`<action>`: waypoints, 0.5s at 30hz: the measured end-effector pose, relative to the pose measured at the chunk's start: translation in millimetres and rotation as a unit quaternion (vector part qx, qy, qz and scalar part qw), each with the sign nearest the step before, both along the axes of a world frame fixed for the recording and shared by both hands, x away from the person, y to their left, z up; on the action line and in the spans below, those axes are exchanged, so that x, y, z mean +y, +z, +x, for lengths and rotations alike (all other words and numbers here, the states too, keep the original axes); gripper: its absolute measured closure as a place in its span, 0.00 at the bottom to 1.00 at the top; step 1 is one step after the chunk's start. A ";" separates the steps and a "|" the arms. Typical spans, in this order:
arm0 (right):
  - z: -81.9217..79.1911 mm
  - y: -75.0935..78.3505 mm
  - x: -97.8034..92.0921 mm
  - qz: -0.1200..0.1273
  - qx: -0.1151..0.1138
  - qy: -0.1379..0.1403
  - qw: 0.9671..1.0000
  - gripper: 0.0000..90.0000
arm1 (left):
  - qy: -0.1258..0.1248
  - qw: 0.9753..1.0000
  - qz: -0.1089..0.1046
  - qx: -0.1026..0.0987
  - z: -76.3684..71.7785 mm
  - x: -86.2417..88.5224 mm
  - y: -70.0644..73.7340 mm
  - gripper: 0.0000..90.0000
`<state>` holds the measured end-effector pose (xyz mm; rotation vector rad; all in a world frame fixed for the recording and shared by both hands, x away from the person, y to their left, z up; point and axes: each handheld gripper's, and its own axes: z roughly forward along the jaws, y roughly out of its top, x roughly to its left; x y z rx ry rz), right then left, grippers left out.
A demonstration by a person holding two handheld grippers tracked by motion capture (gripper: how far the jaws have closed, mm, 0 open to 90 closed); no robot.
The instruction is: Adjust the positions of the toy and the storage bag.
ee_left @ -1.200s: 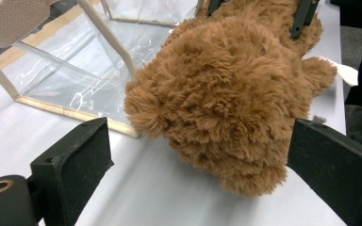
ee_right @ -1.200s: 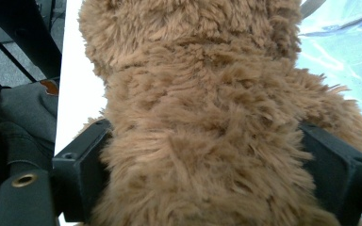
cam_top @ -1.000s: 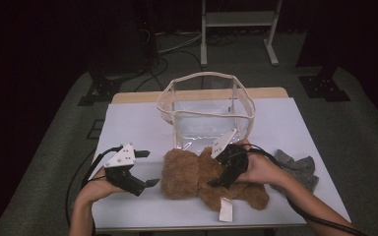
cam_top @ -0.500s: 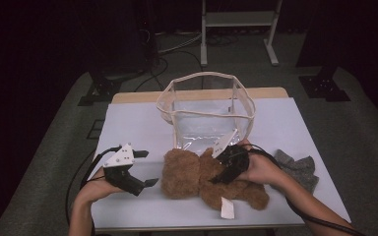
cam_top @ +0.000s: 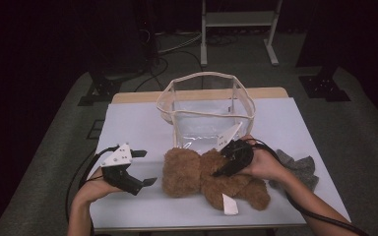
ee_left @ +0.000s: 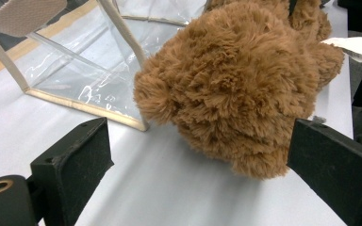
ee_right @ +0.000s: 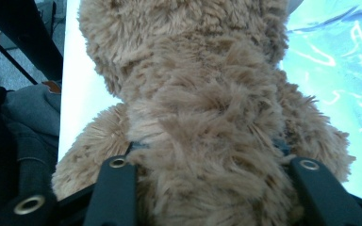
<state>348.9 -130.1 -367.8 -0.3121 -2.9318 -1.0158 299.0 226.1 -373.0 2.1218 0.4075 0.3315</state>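
The left gripper (cam_top: 146, 168) is hovering just left of the teddy bear (cam_top: 211, 179), low over the white table (cam_top: 138, 123), with its jaws spread wide apart and nothing between them. In the left gripper view the same left gripper (ee_left: 202, 174) is facing the teddy bear (ee_left: 245, 89), whose furry head is sitting just ahead of the gap between the two black jaws without touching either one.

The teddy bear is lying on its side on the table, directly in front of the clear bag (cam_top: 205, 110) and nearly touching its near wall. A white tag (cam_top: 229, 204) is sticking out from the bear's near side.

The right gripper (cam_top: 225, 166) is pressing down on the bear's body from the bear's right, held in the person's right hand (cam_top: 263, 164). In the right gripper view the right gripper (ee_right: 212, 176) is straddling the teddy bear (ee_right: 202, 94), its jaws closed in on the plush body, fur bulging between them.

A grey cloth (cam_top: 300, 169) is lying well to the right of the bear, near the table's edge.
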 end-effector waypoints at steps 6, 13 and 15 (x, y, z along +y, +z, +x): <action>1.7 7.4 -3.0 0.005 0.007 0.000 1.000 0.63 | 0.001 1.000 -0.002 -0.001 -0.4 1.7 0.6 0.07; 1.8 19.3 -9.2 0.020 0.012 0.003 1.000 0.64 | 0.005 1.000 -0.006 -0.002 -0.9 4.6 2.7 0.07; 1.7 22.1 -10.3 0.026 0.012 0.004 1.000 0.64 | 0.006 1.000 -0.007 -0.003 -0.8 5.7 2.8 0.07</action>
